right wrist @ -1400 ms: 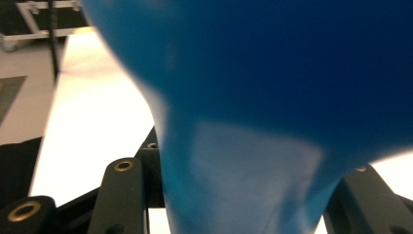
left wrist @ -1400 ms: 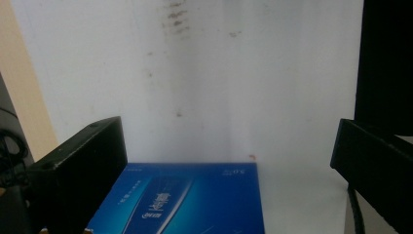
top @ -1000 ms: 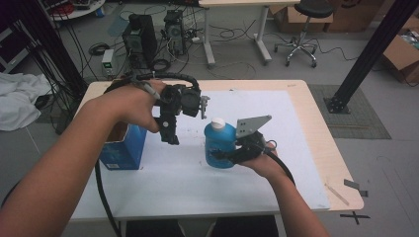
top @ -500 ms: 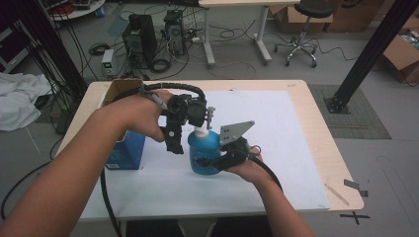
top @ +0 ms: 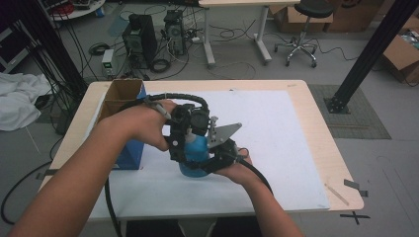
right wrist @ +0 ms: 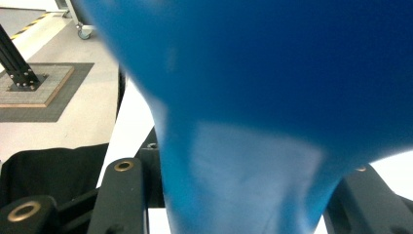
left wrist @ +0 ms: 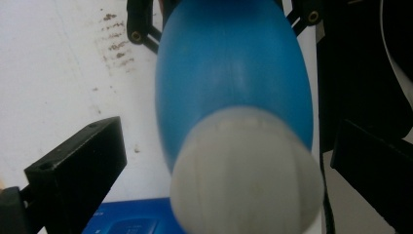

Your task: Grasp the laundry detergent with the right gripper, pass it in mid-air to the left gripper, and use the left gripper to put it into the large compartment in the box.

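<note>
A blue bottle (top: 196, 152) with a white cap (left wrist: 246, 170) stands over the white sheet at mid-table. My right gripper (top: 203, 165) comes in from the right and is shut on its lower body; in the right gripper view the blue bottle (right wrist: 243, 122) sits between both jaws of that gripper (right wrist: 243, 200). My left gripper (top: 182, 145) hangs over the bottle from above. In the left gripper view this gripper (left wrist: 224, 165) stands open, its jaws on either side of the cap with a gap on the left.
A blue box (top: 129, 154) with open cardboard flaps (top: 121, 94) stands just left of the bottle. The white sheet (top: 276, 133) covers most of the wooden table (top: 321, 123). Black cables trail from both grippers. Computers, a stool and cables lie on the floor beyond.
The right gripper has carried the bottle leftward, closer to the blue box. The left gripper has come down over the cap.
</note>
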Demonstrator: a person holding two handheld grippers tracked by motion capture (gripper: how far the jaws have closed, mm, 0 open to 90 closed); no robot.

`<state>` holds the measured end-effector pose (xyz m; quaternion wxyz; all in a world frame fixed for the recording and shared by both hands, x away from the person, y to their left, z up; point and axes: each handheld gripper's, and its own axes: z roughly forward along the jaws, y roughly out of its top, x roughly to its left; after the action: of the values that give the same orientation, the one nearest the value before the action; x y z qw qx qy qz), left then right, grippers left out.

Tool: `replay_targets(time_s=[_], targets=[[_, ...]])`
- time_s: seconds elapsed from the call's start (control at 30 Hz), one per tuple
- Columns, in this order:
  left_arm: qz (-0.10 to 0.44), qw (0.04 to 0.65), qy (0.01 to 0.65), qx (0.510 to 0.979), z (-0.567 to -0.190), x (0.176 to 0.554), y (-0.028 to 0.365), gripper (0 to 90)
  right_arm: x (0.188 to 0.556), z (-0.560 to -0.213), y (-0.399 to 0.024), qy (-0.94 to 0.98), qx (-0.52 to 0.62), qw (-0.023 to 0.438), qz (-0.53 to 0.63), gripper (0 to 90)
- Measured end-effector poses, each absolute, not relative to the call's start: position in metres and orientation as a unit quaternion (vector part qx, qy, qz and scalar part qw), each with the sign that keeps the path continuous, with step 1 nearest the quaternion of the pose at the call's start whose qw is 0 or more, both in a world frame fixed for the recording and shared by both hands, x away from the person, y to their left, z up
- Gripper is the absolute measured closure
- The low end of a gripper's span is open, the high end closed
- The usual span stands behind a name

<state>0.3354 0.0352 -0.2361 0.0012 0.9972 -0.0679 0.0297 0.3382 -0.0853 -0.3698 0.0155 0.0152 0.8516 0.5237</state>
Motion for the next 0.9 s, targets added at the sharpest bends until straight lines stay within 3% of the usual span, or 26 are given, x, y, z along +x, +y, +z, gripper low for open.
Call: replay_targets(time_s=[0.5,0.9], targets=[[0.036,0.013,-0.047,0.998,-0.250,0.333,0.046,1.1,0.336,-0.371,-0.069,0.859,0.017,0.009,0.511,46.5],[0.055,0.010,-0.045,0.997,-0.249,0.330,0.048,9.8,0.336,-0.370,-0.066,0.855,0.015,0.014,0.518,46.4]])
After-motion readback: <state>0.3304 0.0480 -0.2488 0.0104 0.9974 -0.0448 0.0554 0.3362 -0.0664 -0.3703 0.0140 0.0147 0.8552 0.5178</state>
